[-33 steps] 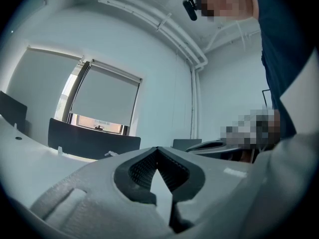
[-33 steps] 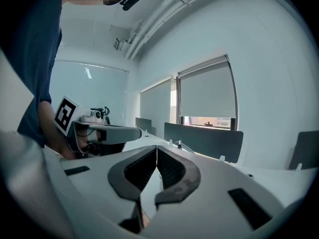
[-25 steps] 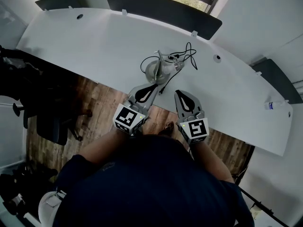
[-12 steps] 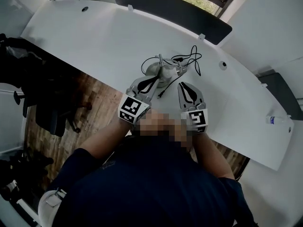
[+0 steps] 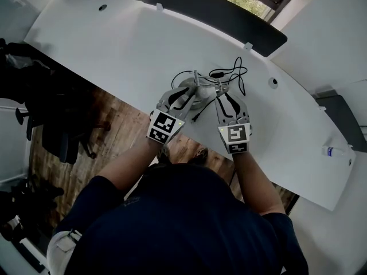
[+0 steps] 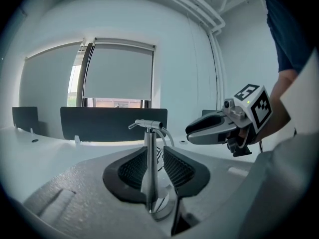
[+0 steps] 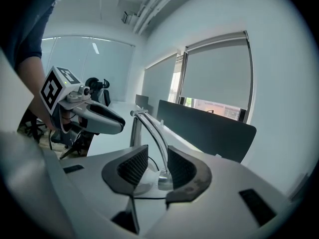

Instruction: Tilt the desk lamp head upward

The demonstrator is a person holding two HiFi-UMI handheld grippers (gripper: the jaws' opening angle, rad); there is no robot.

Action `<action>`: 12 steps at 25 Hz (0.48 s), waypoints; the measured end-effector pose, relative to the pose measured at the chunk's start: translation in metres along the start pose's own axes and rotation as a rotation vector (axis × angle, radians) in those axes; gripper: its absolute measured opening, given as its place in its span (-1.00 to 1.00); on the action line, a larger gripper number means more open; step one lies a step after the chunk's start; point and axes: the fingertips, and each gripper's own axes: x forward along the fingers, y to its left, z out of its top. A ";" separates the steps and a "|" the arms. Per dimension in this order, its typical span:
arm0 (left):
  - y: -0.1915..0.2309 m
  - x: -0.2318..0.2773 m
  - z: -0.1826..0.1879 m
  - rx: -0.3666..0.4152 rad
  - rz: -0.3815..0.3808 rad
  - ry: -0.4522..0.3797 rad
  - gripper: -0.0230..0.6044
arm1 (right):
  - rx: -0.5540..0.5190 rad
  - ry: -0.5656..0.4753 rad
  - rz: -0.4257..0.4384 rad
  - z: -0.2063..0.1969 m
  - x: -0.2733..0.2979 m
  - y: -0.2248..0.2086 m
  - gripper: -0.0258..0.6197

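A silver desk lamp [image 5: 196, 89] stands on the white desk [image 5: 114, 44] near its front edge, with a round base, an upright post and a thin curved arm. My left gripper [image 5: 184, 94] is at the lamp's left. Its jaws are opening, and the post [image 6: 149, 148] stands between the pads without a visible press. My right gripper [image 5: 225, 97] is at the lamp's right, its jaws also opening. The curved arm [image 7: 155, 133] and its low end [image 7: 164, 179] lie between those pads. Each gripper also shows in the other's view: the right gripper [image 6: 214, 128], the left gripper [image 7: 99, 118].
A black cable [image 5: 234, 73] loops on the desk behind the lamp. A dark partition [image 5: 212, 4] runs along the desk's far edge. A small bottle [image 5: 335, 151] lies at the far right. Office chairs [image 5: 54, 136] stand on the wood floor to the left.
Both grippers have moved forward from the desk's front edge up to the lamp. Their jaws, shut before, now stand apart on either side of the lamp's parts.
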 end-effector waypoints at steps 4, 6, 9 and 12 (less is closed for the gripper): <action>0.006 0.015 -0.006 0.017 -0.006 0.024 -0.53 | -0.007 0.026 -0.011 -0.006 0.017 -0.006 -0.48; 0.009 0.023 -0.006 0.030 -0.007 0.026 -0.50 | -0.013 0.046 -0.015 -0.009 0.025 -0.008 -0.44; 0.010 0.033 -0.005 0.044 -0.012 0.024 -0.49 | -0.031 0.075 -0.036 -0.012 0.037 -0.012 -0.42; 0.011 0.040 -0.001 0.042 -0.012 0.018 -0.49 | -0.061 0.102 -0.045 -0.021 0.049 -0.015 -0.42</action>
